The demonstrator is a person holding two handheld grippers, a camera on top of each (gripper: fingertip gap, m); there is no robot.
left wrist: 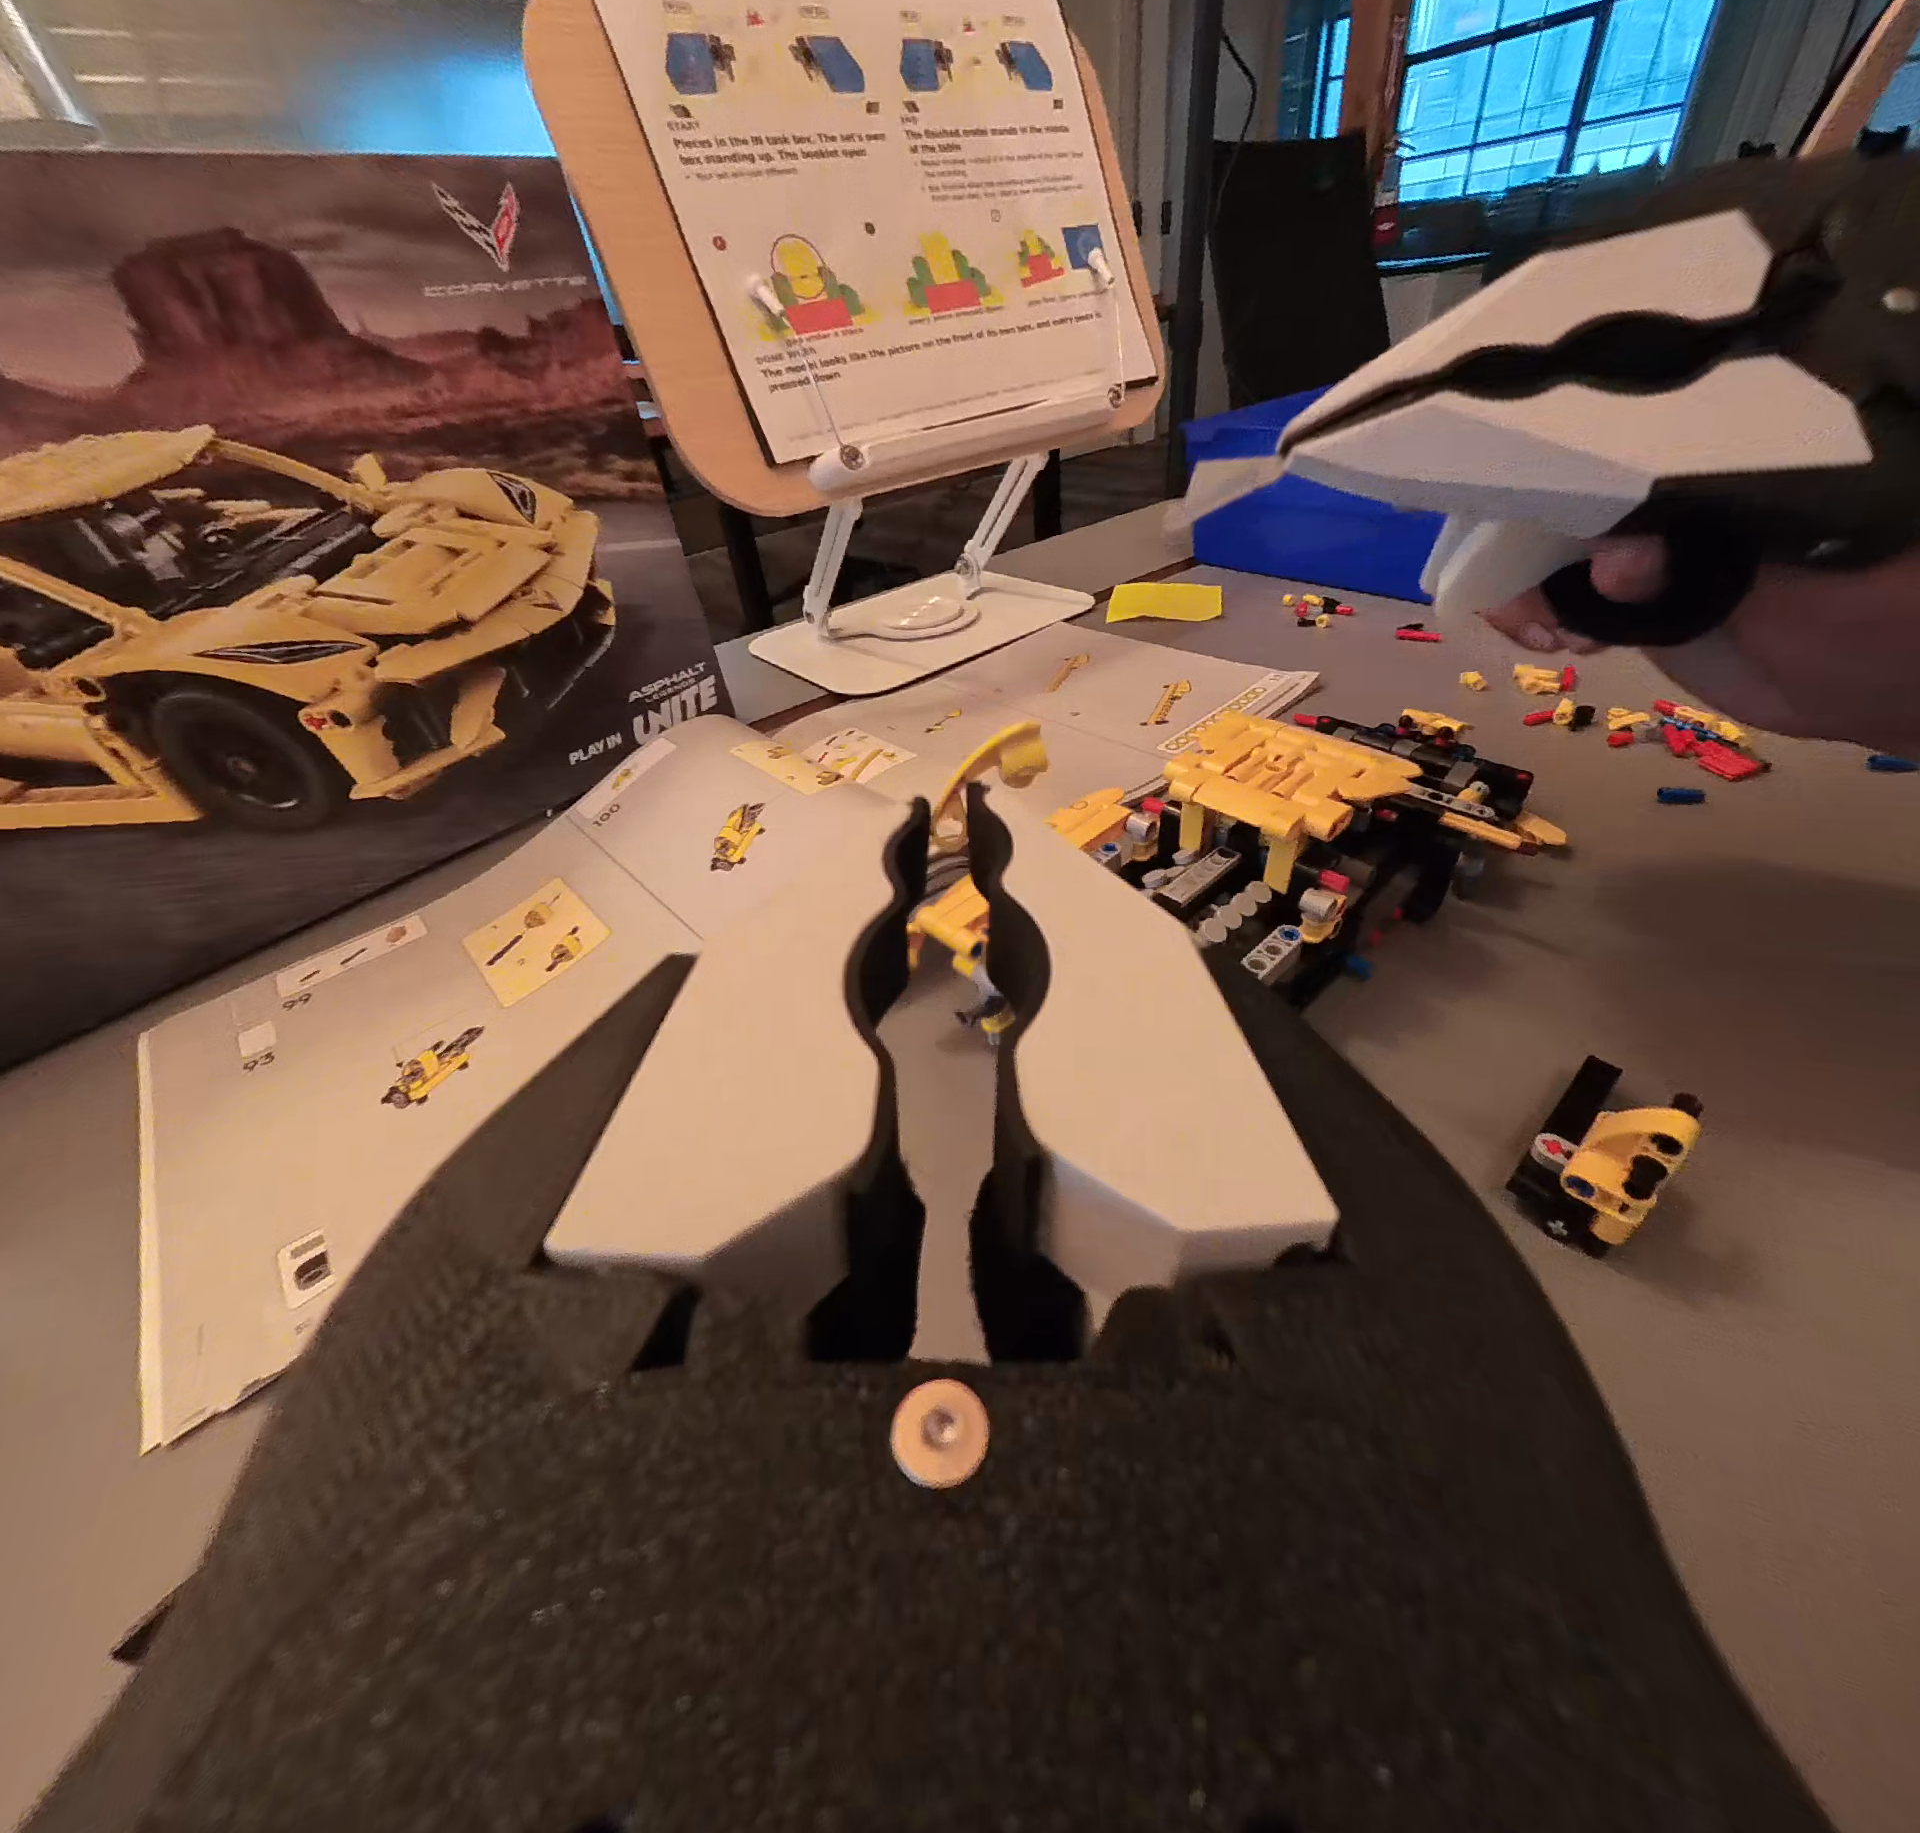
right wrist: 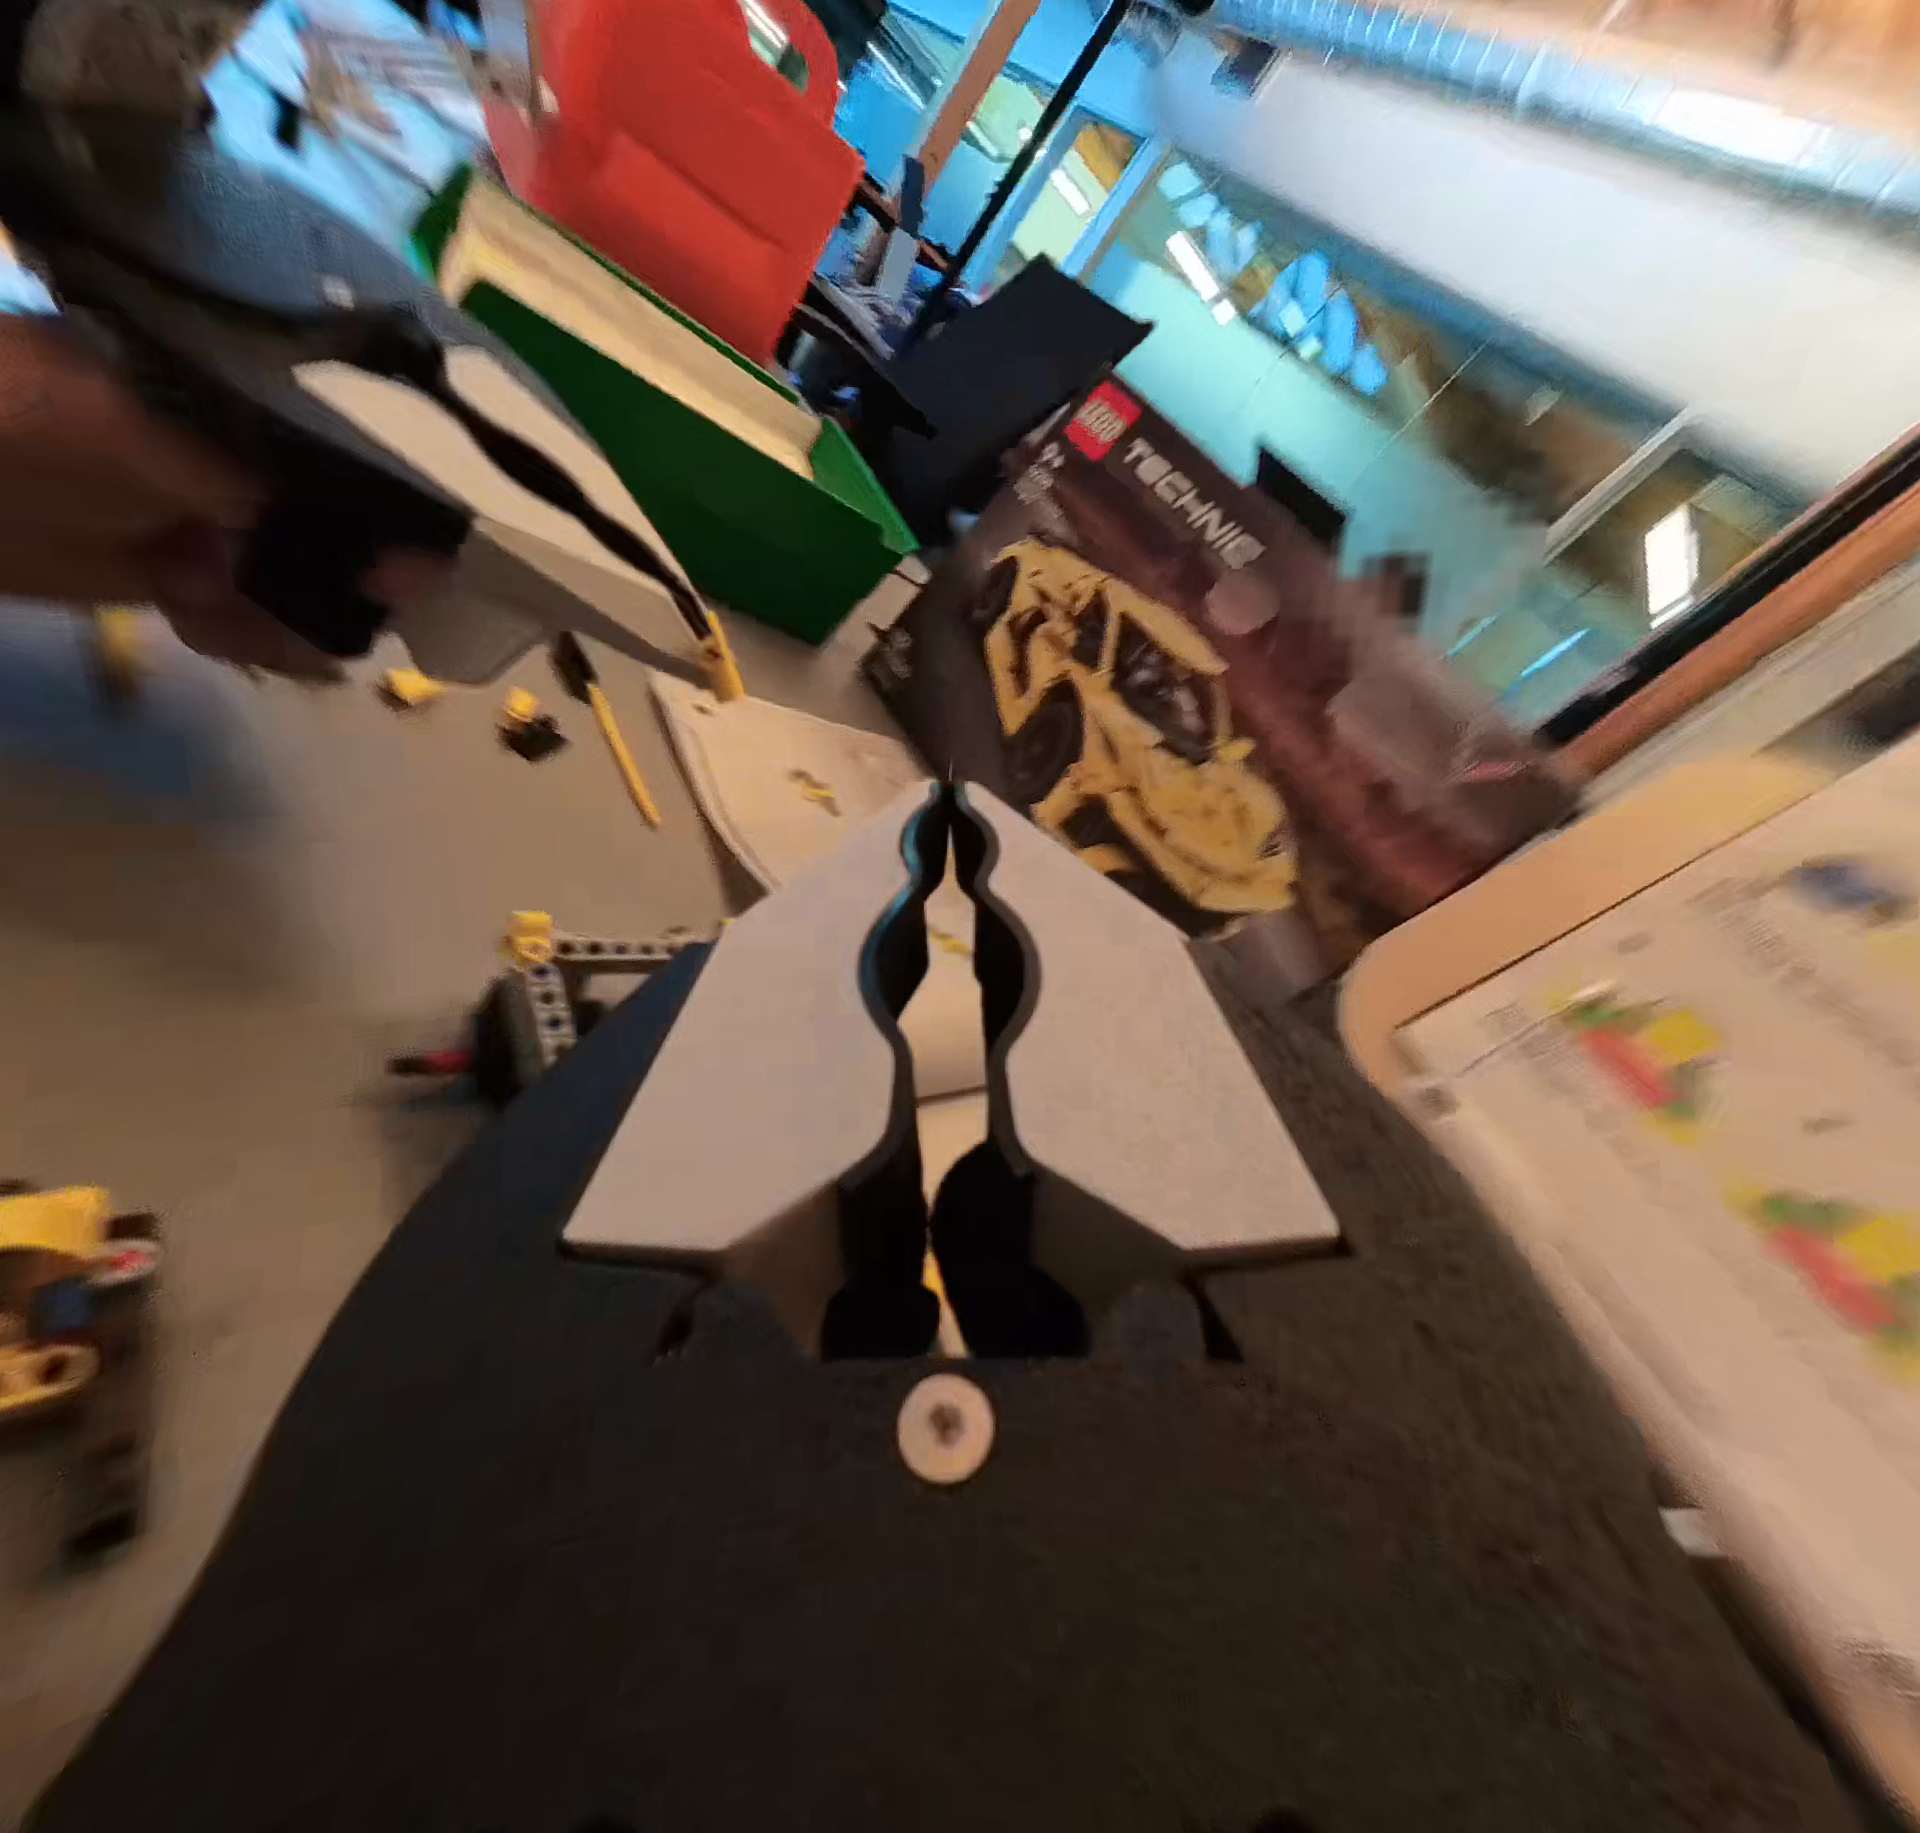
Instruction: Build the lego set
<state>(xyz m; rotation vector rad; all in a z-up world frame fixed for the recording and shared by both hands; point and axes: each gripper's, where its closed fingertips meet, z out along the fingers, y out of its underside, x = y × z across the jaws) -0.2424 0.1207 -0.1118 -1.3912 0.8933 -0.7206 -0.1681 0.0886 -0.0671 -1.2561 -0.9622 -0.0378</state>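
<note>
My left gripper (left wrist: pixel 948 809) is shut on a yellow curved Lego piece (left wrist: pixel 994 757) and holds it above the open instruction booklet (left wrist: pixel 499 1014). The right wrist view shows this gripper (right wrist: pixel 704 637) too, with the yellow piece (right wrist: pixel 724 669) at its tips. The half-built yellow and black car model (left wrist: pixel 1330 817) lies just right of the left gripper. My right gripper (right wrist: pixel 948 796) is shut with nothing visible in it. It hovers in the air at the upper right of the left wrist view (left wrist: pixel 1205 490), above the table. The right wrist view is blurred.
The set's box (left wrist: pixel 260 588) stands at the left, a sheet on a stand (left wrist: pixel 862 225) at the back, and a blue bin (left wrist: pixel 1309 526) behind. Loose small pieces (left wrist: pixel 1662 723) and a yellow-black subassembly (left wrist: pixel 1610 1170) lie to the right. A green bin (right wrist: pixel 707 474) is beyond. Some 10 cm of space lies between my two pairs of fingers. Both grippers' tips are roughly 15 cm from the yellow-black subassembly (left wrist: pixel 1610 1170). My right wrist view (right wrist: pixel 59 1207) looks at it from another angle.
</note>
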